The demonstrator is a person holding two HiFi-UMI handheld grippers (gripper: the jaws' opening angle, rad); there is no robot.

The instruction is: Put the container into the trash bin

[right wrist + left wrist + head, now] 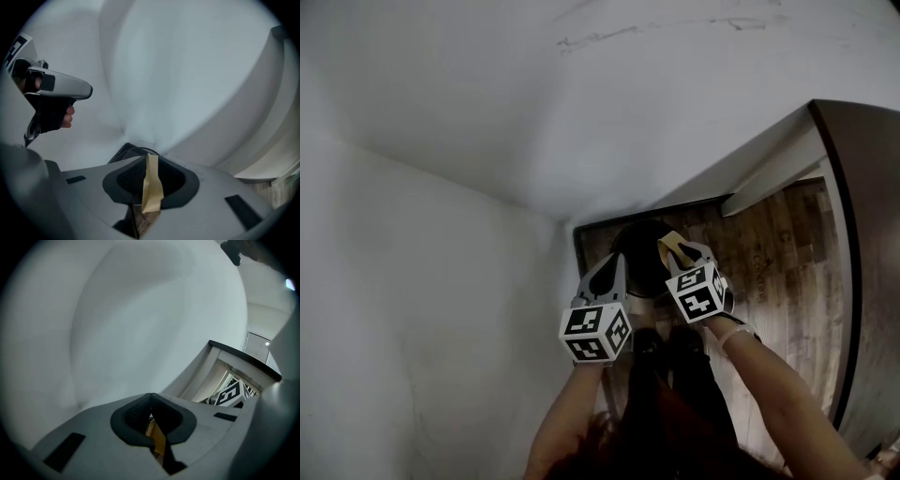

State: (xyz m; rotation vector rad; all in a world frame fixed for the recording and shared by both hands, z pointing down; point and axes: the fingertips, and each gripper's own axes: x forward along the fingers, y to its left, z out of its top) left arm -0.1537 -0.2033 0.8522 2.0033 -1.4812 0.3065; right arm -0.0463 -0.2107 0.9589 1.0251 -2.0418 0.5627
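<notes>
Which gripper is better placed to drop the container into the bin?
Right: the right gripper grips the container by the bin; the left gripper is shut beside it.

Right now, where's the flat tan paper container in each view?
Head view: flat tan paper container pinched in right gripper, above round black trash bin.
Left gripper view: tan sliver behind shut jaws, unsure.
Right gripper view: bottom centre, between jaws.
Shared landmark: white wall corner.

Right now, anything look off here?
Only the container: it's a flattened, creased tan strip, pinched in the right gripper above the black trash bin. Nothing spilled that I can see. The left gripper is shut.
</notes>
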